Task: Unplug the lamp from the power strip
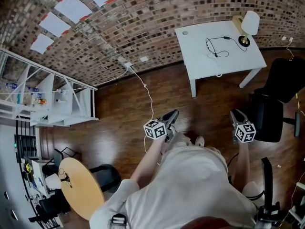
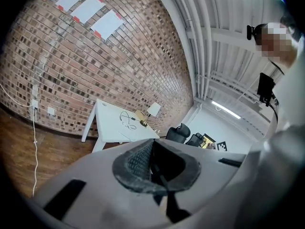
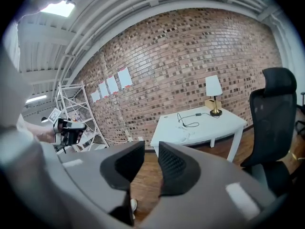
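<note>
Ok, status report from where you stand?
Left gripper shut, empty. Right gripper open, empty. Lamp on white table, well ahead, untouched. Black chair close on right.

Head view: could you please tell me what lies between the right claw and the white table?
Only wooden floor separates right claw from white table, per the head view.
</note>
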{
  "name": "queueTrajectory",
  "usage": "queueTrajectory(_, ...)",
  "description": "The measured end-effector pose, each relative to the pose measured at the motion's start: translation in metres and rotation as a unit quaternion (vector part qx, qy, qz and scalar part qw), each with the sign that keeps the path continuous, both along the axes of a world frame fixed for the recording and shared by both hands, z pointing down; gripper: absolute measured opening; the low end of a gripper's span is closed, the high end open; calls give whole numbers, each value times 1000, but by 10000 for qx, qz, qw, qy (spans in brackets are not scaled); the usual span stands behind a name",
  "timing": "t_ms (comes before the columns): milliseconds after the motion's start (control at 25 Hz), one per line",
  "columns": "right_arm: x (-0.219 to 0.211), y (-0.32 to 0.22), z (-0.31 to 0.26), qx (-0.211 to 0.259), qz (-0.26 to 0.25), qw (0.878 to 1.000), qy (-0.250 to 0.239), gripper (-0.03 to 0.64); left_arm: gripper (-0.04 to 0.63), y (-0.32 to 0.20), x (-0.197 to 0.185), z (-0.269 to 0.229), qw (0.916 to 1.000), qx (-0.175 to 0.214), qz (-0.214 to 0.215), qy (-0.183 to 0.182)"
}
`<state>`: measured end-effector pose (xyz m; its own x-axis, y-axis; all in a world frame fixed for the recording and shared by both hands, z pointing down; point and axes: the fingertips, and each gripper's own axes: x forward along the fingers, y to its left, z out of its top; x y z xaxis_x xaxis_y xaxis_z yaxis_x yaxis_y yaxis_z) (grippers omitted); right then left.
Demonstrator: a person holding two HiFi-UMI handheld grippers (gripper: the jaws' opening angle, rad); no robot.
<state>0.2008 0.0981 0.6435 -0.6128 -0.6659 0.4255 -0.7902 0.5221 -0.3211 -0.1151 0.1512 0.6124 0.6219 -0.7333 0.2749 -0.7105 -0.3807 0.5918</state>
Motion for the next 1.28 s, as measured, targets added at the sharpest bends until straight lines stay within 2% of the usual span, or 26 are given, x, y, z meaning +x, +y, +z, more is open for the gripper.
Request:
queueTrajectory(280,-17,0,-17,164,328,9987,363,78,5,-27,-27,-11,9988,157,439,-145)
queueTrajectory(520,-33,-12,-34,273,637,9945,781,78,5,-38,-41,-24,9914,371,1184,-414)
queueTrajectory(640,-52,-13,-42,362,681,9921,985,79,5,-39,-62,-21,9905,426,1219,-469)
queueTrajectory(800,-82,-16,-46,453,523,9909,1151,80,5,-45,-84,-11,9921,315,1148,-403)
queueTrajectory(960,-98,-18,-42,449,335,9884,1409,80,5,-47,-80,-5,9872,312,1488,-491)
queueTrajectory(1280,-118,-28,-39,430,-13,9836,1752,85,5,-61,-62,-4,9804,332,1846,-608)
